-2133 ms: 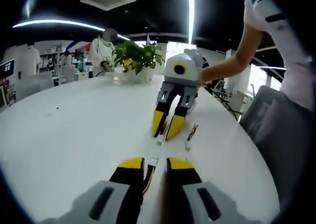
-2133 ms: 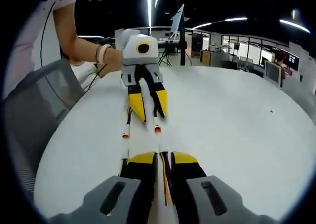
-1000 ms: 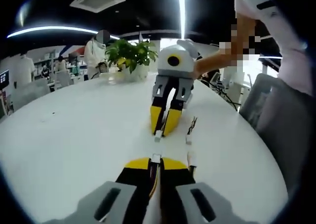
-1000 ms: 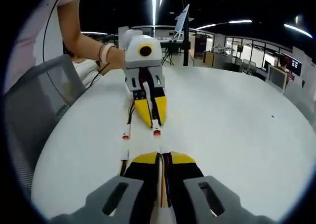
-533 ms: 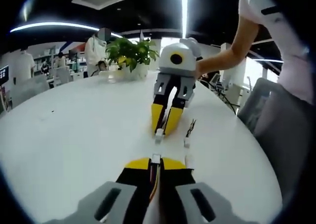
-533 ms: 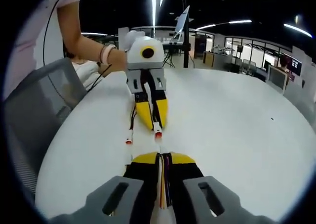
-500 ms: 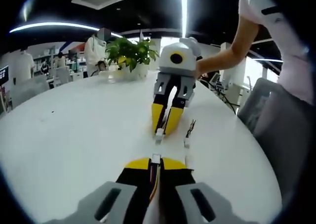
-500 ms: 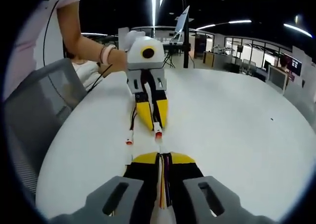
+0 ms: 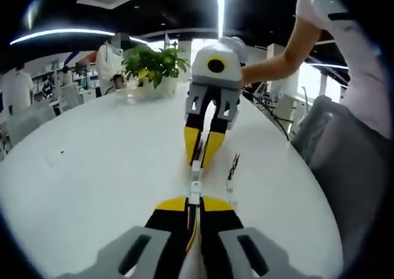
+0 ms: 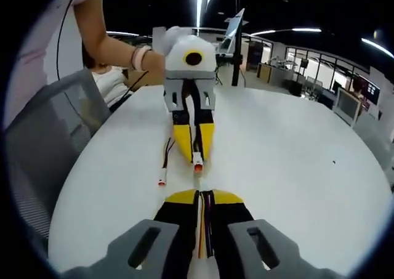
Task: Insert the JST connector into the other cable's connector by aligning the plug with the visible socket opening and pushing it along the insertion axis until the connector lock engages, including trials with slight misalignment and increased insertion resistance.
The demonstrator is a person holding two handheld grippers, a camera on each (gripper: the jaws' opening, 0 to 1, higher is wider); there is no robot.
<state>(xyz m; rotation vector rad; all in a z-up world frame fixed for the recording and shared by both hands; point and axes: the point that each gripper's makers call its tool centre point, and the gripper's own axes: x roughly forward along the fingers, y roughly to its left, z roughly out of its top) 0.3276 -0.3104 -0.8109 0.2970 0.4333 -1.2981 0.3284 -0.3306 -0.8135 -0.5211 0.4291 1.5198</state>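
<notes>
My left gripper (image 10: pixel 193 145) and right gripper (image 9: pixel 204 151) look alike: white rounded housing, grey linkage, black fingers (image 9: pixel 166 212) tipped yellow. I see a pale short sleeve (image 9: pixel 320 11) and a light wristband (image 10: pixel 142 57).

White connectors (image 9: pixel 194 181) meet end to end.

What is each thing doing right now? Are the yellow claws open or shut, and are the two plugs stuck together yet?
left gripper: shut on its cable.
right gripper: shut on its cable.
left cable's plug: tip to tip with the other plug; whether locked, cannot tell.
right cable's plug: held out from the jaws, meeting the left one.
spare cable: lying loose on the table.
</notes>
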